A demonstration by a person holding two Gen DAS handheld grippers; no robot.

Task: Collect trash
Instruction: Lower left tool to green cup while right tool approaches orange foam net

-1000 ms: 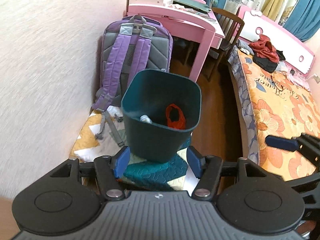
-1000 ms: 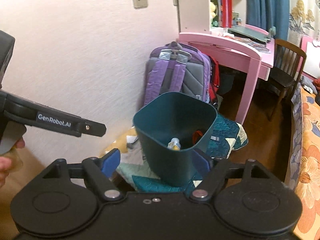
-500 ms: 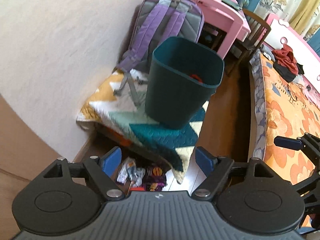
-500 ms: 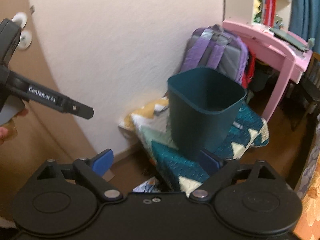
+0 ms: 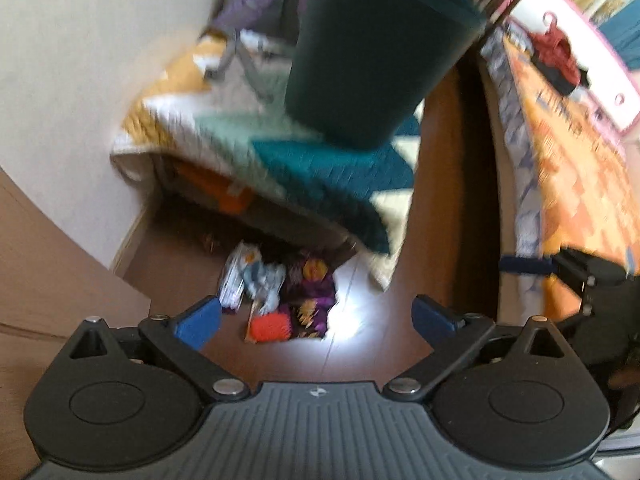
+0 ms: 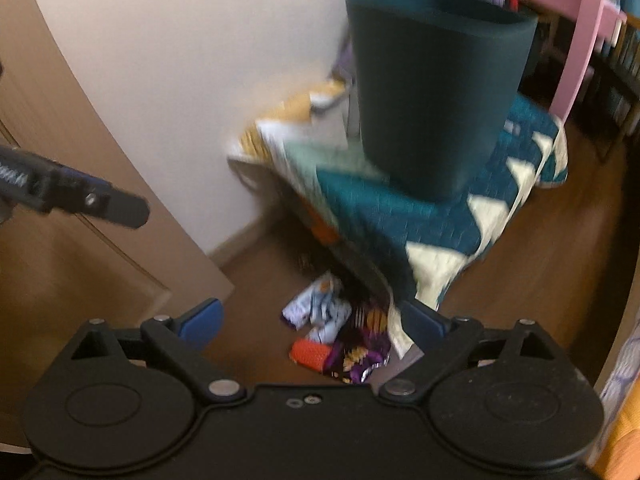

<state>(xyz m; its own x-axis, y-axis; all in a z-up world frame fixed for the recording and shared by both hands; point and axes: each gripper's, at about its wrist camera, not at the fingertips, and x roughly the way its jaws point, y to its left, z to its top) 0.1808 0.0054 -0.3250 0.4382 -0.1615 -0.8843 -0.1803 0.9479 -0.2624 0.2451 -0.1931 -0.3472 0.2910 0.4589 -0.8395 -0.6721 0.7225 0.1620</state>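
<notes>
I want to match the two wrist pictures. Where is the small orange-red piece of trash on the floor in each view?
Left wrist view: the orange-red piece lies low, left of centre, on the floor between the open left tool's fingers.
Right wrist view: it lies low, near the centre, beside the purple wrapper.
Shared landmark: the dark teal bin standing on the quilt, above the trash in both.
</notes>
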